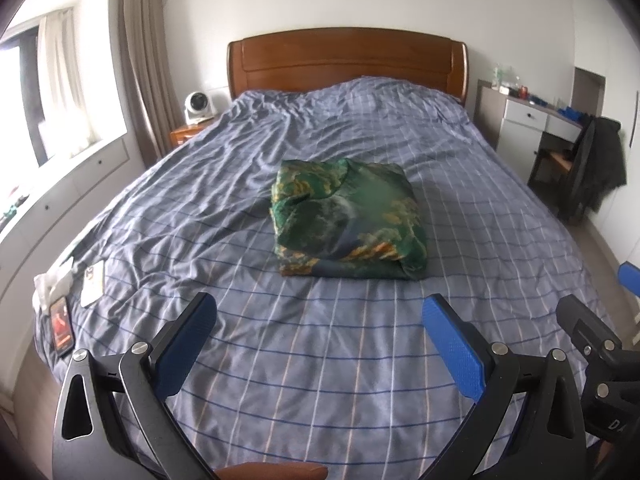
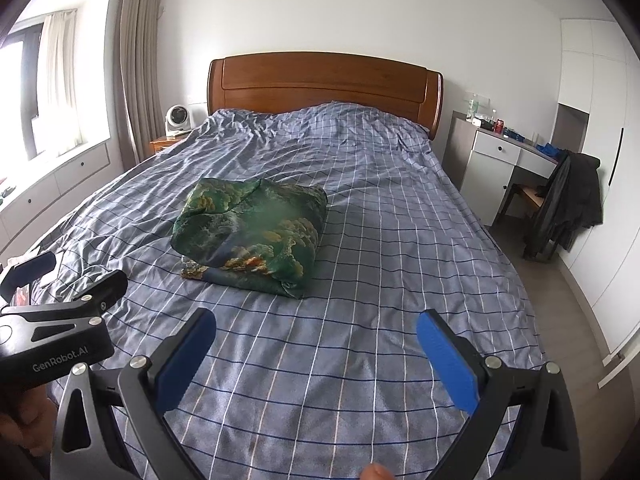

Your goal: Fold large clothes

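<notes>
Green garment (image 1: 348,220): folded bundle at bed's (image 1: 320,360) centre, twelve o'clock of both spread, empty grippers (image 1: 320,344) (image 2: 316,348); folding judged complete, no grasp needed.

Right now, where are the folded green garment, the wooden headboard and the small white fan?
folded green garment (image 1: 348,216), left wrist view, top face.
wooden headboard (image 2: 324,84), right wrist view, middle panel.
small white fan (image 2: 178,118), right wrist view, front grille.

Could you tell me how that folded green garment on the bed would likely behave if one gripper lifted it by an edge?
The green garment looks soft and glossy, so it would probably flop open and may slip. It sits puffy on the bed, suggesting it is light for its bulk.
</notes>
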Tool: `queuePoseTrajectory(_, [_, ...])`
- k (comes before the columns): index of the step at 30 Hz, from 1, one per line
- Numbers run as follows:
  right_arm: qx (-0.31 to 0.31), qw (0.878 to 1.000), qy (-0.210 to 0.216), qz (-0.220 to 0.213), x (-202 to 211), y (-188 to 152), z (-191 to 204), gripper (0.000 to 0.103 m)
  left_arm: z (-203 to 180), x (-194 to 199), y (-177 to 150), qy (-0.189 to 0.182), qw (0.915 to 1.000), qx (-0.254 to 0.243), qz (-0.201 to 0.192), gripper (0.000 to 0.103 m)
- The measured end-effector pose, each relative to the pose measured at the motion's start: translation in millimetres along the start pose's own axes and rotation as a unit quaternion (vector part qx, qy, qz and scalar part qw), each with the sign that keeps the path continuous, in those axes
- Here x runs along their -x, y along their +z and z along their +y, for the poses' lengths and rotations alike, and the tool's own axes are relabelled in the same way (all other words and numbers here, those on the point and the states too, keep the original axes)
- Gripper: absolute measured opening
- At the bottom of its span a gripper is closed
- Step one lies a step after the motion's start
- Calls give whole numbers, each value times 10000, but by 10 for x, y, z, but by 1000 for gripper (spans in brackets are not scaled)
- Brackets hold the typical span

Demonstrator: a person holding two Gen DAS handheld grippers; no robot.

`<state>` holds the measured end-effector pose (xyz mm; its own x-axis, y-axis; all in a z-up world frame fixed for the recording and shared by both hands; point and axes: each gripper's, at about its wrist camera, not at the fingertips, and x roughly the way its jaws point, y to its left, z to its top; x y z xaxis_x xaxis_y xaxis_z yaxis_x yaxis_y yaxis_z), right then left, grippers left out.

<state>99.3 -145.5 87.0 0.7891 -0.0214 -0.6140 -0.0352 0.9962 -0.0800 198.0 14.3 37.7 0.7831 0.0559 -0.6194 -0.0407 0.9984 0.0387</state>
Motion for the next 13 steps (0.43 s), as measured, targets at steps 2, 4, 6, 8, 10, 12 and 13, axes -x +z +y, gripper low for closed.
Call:
queuePoseTrajectory(2, [18,10000,-13,1,-4,-2,6,102,-4,0,-3,11,10000,4,-2,103])
queuePoseTrajectory(4, [14,10000,-14,12,-11,-4,10,102,-8,-5,-4,30,10000,-12,-7,103])
queuePoseTrajectory(6, [-5,10000,-9,26,-16,-6,10,102,-11,-2,-11,37,10000,-19,-47,103])
queuePoseTrajectory(8, [-13,10000,-15,40,-30,-9,5,102,3,-7,-13,13,10000,-2,-63,103])
queuePoseTrajectory(10, [-23,10000,-10,51,-39,-15,2,102,10,-4,-14,-34,10000,47,-66,103])
queuePoseTrajectory(12, [-28,10000,-11,54,-45,-20,-2,102,-2,-9,-16,16,10000,-6,-84,103])
queuePoseTrajectory(13, [-24,10000,-10,54,-43,-17,-2,102,-8,-14,-21,51,9999,-36,-99,103])
